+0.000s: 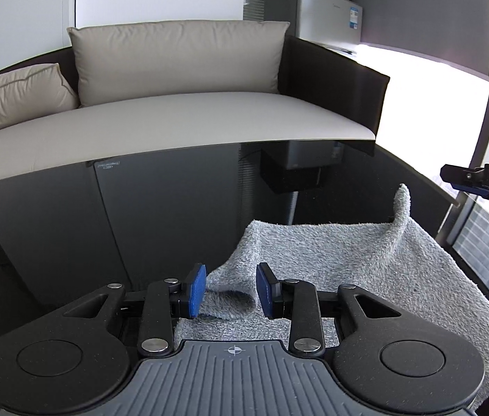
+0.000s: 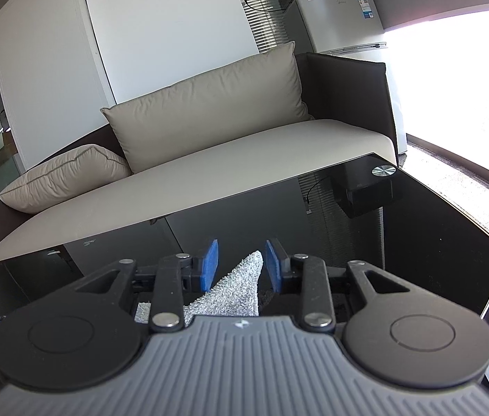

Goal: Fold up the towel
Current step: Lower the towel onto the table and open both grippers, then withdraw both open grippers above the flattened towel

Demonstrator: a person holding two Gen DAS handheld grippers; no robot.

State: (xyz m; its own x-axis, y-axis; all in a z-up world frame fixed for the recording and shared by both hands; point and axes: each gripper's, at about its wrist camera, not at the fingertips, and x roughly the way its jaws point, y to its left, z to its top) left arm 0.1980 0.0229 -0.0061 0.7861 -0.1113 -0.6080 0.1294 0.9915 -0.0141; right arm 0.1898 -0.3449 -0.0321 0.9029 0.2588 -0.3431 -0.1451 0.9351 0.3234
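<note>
A grey fluffy towel (image 1: 345,260) lies partly folded on the black glass table (image 1: 140,215), with one corner standing up at the far right. My left gripper (image 1: 231,289) is open, its blue pads on either side of a raised fold at the towel's near left edge. The right gripper shows at the left wrist view's right edge (image 1: 487,182). In the right wrist view my right gripper (image 2: 241,267) is open, with a pointed towel corner (image 2: 235,289) rising between its blue pads; contact cannot be told.
A beige sofa (image 1: 192,121) with cushions runs along the table's far edge. A silver fridge (image 2: 341,20) with a microwave on top stands behind it. A round metal disc (image 2: 384,170) sits at the table's far right corner. Bright windows lie to the right.
</note>
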